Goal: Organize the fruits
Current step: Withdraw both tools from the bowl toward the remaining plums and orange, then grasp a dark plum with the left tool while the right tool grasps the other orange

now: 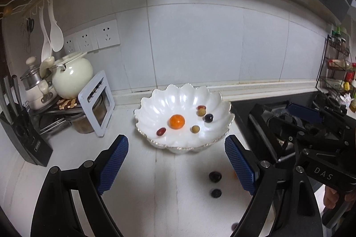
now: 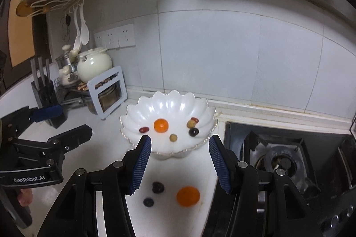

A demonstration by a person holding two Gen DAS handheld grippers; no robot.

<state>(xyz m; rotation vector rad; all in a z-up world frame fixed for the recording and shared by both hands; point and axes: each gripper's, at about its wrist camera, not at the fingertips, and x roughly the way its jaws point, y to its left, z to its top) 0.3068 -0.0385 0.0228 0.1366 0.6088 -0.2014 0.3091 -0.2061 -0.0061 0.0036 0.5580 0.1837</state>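
A white scalloped bowl (image 1: 171,94) (image 2: 169,103) stands on the counter and holds a small orange (image 1: 176,121) (image 2: 160,125) and several grapes. My left gripper (image 1: 175,161) is open and empty, just in front of the bowl. My right gripper (image 2: 180,161) is open and empty, above the counter in front of the bowl. On the counter between its fingers lie a second orange (image 2: 188,196) and two dark grapes (image 2: 158,187) (image 2: 148,202). The dark grapes (image 1: 215,176) (image 1: 216,193) also show in the left wrist view.
A gas stove (image 2: 282,161) (image 1: 278,119) lies right of the bowl. A rack with a cream kettle (image 1: 72,74) (image 2: 94,64) and a knife block (image 1: 24,125) stand at the left. A spice rack (image 1: 338,63) stands at the far right.
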